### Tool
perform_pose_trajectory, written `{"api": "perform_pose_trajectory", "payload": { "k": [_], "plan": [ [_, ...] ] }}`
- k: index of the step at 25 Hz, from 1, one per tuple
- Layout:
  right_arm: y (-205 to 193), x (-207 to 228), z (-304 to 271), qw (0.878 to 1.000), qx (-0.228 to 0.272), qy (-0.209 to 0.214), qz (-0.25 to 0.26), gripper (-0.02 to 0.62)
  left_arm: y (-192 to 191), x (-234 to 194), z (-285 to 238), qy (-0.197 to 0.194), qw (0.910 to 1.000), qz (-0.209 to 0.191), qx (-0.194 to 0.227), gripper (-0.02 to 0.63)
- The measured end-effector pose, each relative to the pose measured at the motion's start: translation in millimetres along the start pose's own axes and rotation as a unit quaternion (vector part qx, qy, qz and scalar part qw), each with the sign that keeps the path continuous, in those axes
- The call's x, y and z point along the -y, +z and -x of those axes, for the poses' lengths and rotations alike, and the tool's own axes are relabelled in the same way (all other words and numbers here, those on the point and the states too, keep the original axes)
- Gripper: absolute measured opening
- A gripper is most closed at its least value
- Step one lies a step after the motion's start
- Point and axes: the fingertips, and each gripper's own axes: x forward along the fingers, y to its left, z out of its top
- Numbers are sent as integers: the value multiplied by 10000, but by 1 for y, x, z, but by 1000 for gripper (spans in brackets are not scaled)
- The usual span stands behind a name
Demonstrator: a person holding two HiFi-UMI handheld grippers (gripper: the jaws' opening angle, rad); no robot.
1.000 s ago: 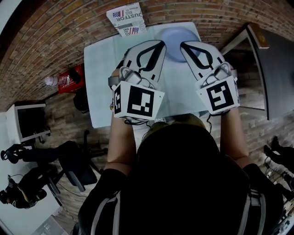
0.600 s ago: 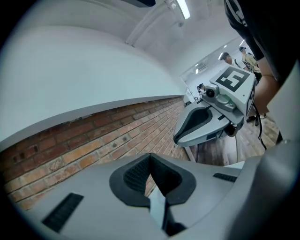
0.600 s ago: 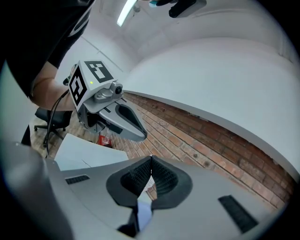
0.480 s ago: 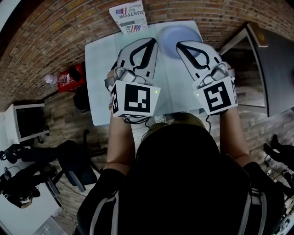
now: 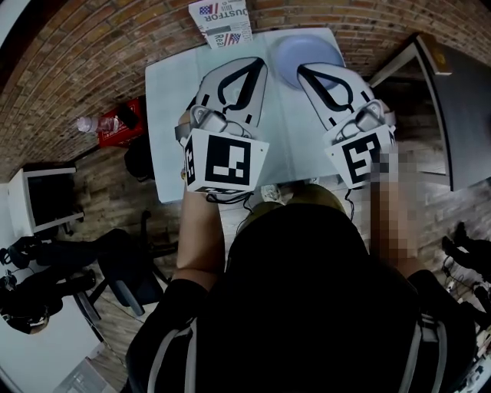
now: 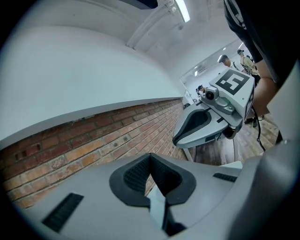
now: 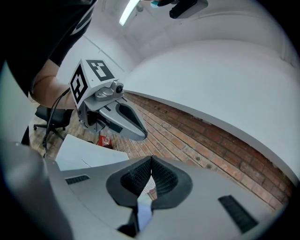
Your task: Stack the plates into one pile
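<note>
one flag-printed pack (image 5: 221, 23) shows the word "dustor", nothing else legible.

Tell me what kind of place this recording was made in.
Probably an office or lab workspace: a pale table by a brick wall, a black office chair nearby, and a strip light on the ceiling.

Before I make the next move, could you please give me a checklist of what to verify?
1. Nothing held by left gripper: ok, shut and empty.
2. Nothing held by right gripper: ok, shut and empty.
3. Jaws parted for a grasp: not ok, both pairs are together.
4. Target blue plate in view on the table: ok, at the far edge.
5. Other plates left to stack: cannot tell.
</note>
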Motion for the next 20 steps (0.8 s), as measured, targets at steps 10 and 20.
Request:
{"api": "perform_pose_trajectory", "payload": {
  "k": [10, 20],
  "plan": [
    [10, -13, 1, 9999, 19, -121, -15, 35, -7, 0, 18, -5, 10000, -31, 6, 21],
    [20, -25, 0, 9999, 70, -139, 5, 35, -10, 0, 33, 3, 9999, -117, 18, 21]
  ]
}}
